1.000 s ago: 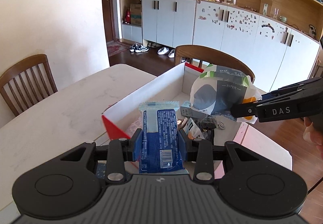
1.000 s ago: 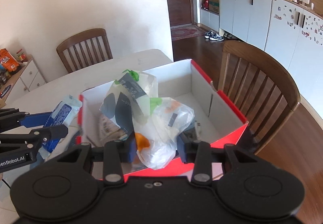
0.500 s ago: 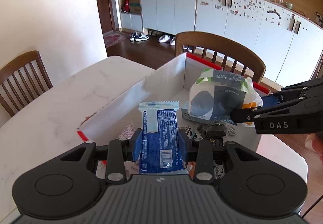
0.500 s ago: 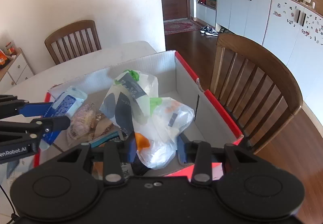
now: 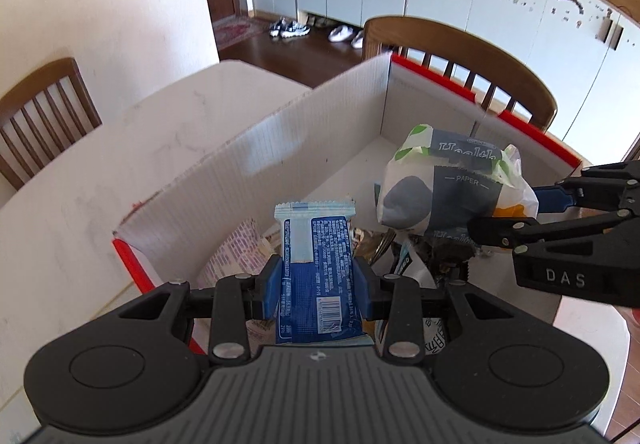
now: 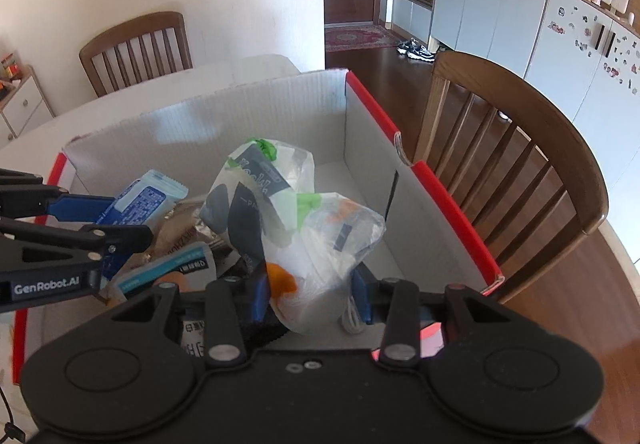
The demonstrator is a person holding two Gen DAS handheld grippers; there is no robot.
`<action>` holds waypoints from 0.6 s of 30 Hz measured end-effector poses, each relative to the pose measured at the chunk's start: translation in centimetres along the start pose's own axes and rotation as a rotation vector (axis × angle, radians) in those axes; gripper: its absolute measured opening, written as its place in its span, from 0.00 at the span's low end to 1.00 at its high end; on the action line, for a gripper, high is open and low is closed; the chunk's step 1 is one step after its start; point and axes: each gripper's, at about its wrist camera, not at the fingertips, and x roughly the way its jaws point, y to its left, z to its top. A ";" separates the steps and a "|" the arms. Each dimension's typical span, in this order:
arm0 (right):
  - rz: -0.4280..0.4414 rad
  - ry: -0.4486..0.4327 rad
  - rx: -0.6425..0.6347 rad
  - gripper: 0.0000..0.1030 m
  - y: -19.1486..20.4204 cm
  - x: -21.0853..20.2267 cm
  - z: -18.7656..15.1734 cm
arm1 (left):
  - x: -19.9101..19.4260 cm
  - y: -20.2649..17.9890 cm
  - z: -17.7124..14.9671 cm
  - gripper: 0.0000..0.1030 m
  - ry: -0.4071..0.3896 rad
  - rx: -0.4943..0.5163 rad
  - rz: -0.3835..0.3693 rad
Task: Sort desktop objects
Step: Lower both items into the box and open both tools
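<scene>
My left gripper (image 5: 316,286) is shut on a blue and white wipes packet (image 5: 316,244), held upright over the near left part of a red-edged white cardboard box (image 5: 280,148). My right gripper (image 6: 310,298) is shut on a clear plastic bag of tissue packs (image 6: 288,220) with green and dark print, hanging inside the same box (image 6: 376,172). In the left wrist view the right gripper (image 5: 520,218) comes in from the right with the bag (image 5: 448,184). In the right wrist view the left gripper (image 6: 120,220) and its packet (image 6: 140,202) show at the left.
Several wrappers and sachets (image 6: 180,264) lie on the box floor beneath both grippers. The box stands on a pale table (image 5: 120,156). A wooden chair (image 6: 520,172) stands close behind the box's far wall, another chair (image 5: 40,112) at the table's far left. Cabinets line the back wall.
Both grippers have sunk and moved forward over the box, each still holding its load. The box interior now fills more of both views and the floor litter shows.
</scene>
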 end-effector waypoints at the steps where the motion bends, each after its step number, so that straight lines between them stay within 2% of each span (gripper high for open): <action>1: -0.001 0.001 -0.010 0.40 0.2 0.2 0.0 | 0.3 0.0 0.0 0.35 0.008 -0.001 0.003; 7: -0.028 0.008 -0.083 0.43 1.0 0.4 -0.2 | 1.2 0.2 -0.2 0.35 0.048 -0.020 -0.003; 11: -0.020 0.012 -0.077 0.48 1.2 0.4 -0.1 | 1.3 0.1 0.0 0.36 0.061 -0.019 -0.008; 16: -0.015 0.001 -0.103 0.51 1.6 0.0 -0.1 | 1.1 0.6 0.1 0.38 0.064 -0.046 -0.046; 18: -0.014 0.006 -0.102 0.53 1.7 0.0 0.1 | 0.8 0.7 0.0 0.45 0.059 -0.051 -0.047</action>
